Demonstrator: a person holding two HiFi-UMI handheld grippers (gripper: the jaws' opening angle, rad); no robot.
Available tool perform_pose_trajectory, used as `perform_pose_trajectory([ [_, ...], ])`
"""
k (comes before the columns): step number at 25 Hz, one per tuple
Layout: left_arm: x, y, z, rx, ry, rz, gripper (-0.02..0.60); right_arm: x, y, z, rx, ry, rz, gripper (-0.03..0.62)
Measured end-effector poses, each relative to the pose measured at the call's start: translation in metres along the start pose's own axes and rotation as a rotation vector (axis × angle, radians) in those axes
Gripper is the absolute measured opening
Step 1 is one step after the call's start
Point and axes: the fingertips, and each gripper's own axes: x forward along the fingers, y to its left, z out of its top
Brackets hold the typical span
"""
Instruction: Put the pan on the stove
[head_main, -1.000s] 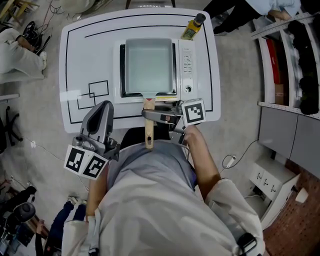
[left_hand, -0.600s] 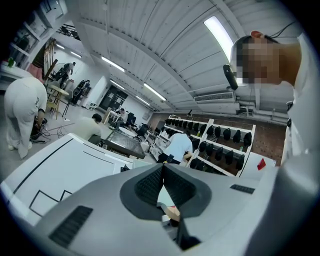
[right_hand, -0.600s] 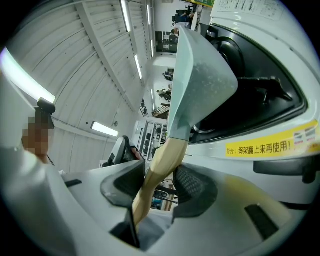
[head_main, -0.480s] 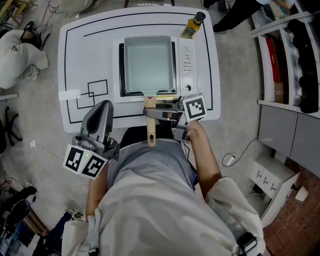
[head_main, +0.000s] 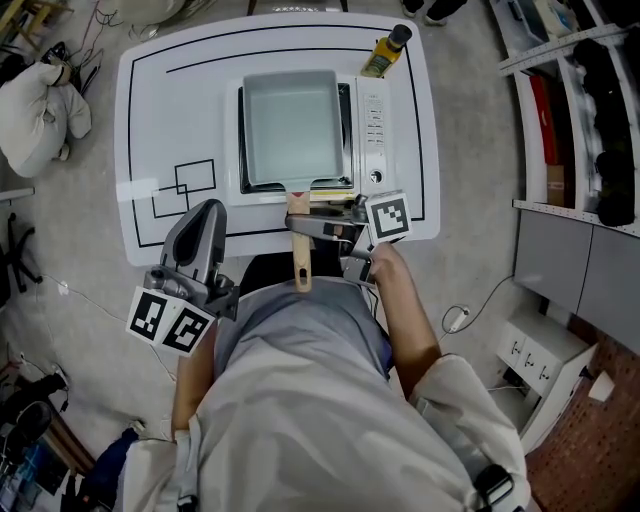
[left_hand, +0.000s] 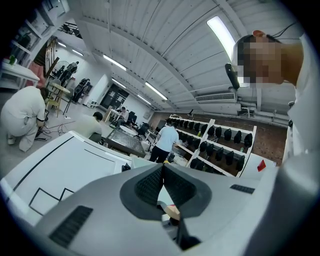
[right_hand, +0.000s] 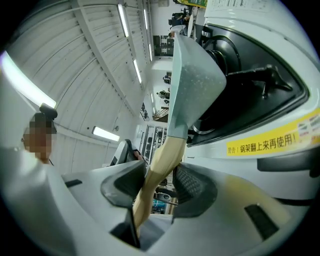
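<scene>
A square grey-blue pan (head_main: 292, 125) sits on the black top of the white stove (head_main: 374, 130), its wooden handle (head_main: 299, 255) reaching back over the table's front edge. My right gripper (head_main: 300, 225) comes in from the right and is shut on that handle. In the right gripper view the handle (right_hand: 160, 165) runs between the two pads of the right gripper (right_hand: 157, 187), with the pan (right_hand: 192, 80) over the stove (right_hand: 260, 75) beyond. My left gripper (head_main: 205, 215) hangs at the table's front left, shut and empty; the left gripper (left_hand: 162, 172) shows its jaws meeting.
The white table (head_main: 170, 110) carries black outline markings left of the stove. A yellow bottle (head_main: 384, 53) stands at the stove's far right corner. Shelving (head_main: 590, 120) lines the right side, and a person in white (head_main: 40, 100) crouches on the floor at the left.
My right gripper has stayed on the handle and the pan has kept its place on the stove. The left gripper has not moved. The legs at the top right have left the view.
</scene>
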Motion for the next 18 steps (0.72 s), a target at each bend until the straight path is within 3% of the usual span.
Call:
perform_pose_trajectory([
  [7,0.0004,0.0019,0.0004,-0.008,-0.007,-0.006,0.008,-0.0002,-0.0029,0.0037,0.013,-0.067,-0.01,0.186],
  [11,0.0001,0.0028,0.0017,-0.01,-0.014,-0.016,0.008,-0.0016,0.0009,0.0064,0.01,-0.088,-0.012,0.247],
  [18,-0.0027,0.003,0.0013,0.003,-0.019,-0.027,0.008,-0.009,0.0007,0.0059,0.002,-0.124,-0.059,0.252],
])
